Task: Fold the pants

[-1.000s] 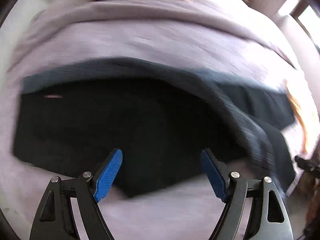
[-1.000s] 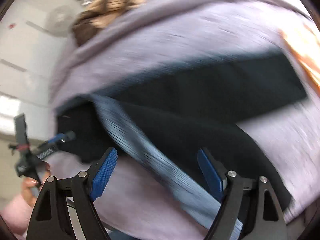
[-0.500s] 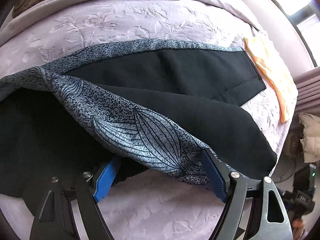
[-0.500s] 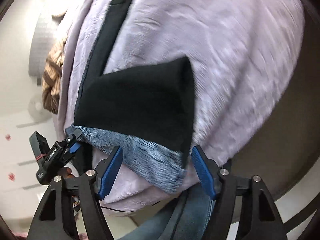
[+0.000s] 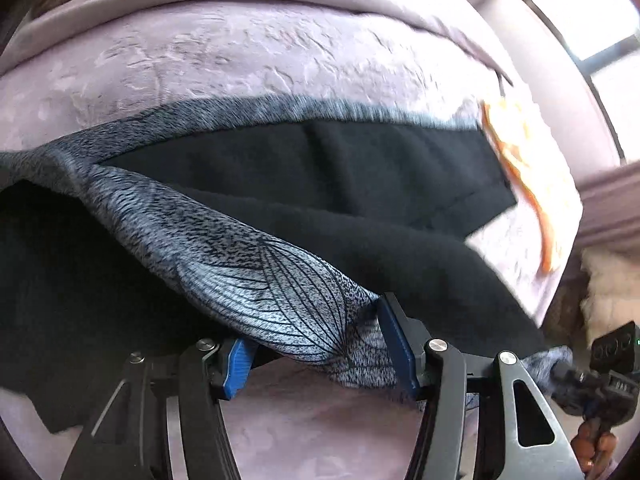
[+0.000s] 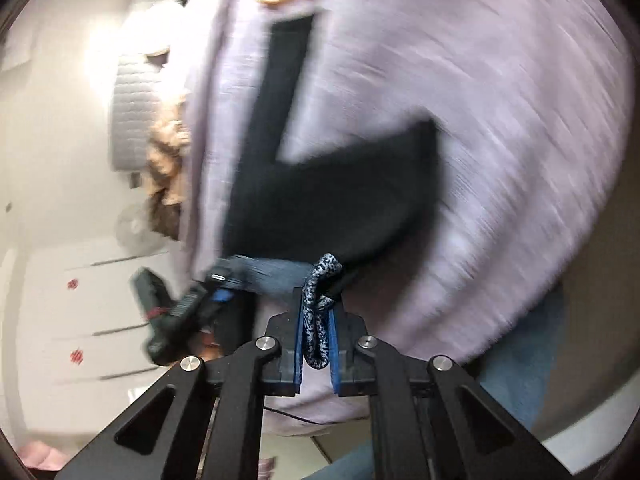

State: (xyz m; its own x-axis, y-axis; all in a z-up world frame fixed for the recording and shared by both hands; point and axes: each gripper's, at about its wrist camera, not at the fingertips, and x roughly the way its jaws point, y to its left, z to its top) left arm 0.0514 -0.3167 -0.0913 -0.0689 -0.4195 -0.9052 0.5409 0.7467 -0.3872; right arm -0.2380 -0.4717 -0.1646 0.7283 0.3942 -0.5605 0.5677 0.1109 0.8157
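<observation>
Black pants (image 5: 360, 184) with a grey leaf-patterned band (image 5: 260, 280) lie spread on a lilac bedspread (image 5: 280, 52). One leg stretches away and the other lies folded over toward me. My left gripper (image 5: 316, 354) points down at the near edge. Its jaws are closing with the patterned band draped between the blue pads (image 5: 396, 348), which still stand apart. My right gripper (image 6: 316, 332) is shut on a bunched bit of the patterned edge (image 6: 320, 280) at the pants' near corner. The right wrist view is blurred.
An orange garment (image 5: 528, 184) lies on the bedspread beyond the far leg's end. The person's jeans (image 6: 520, 360) stand against the bed's near edge. A brown striped cloth (image 6: 168, 160) sits at the far side of the bed, before a white wall with drawers (image 6: 80, 300).
The left jaws have narrowed around the patterned band. The right gripper swung in, rolled, reached the pants' near corner and shut on the patterned edge.
</observation>
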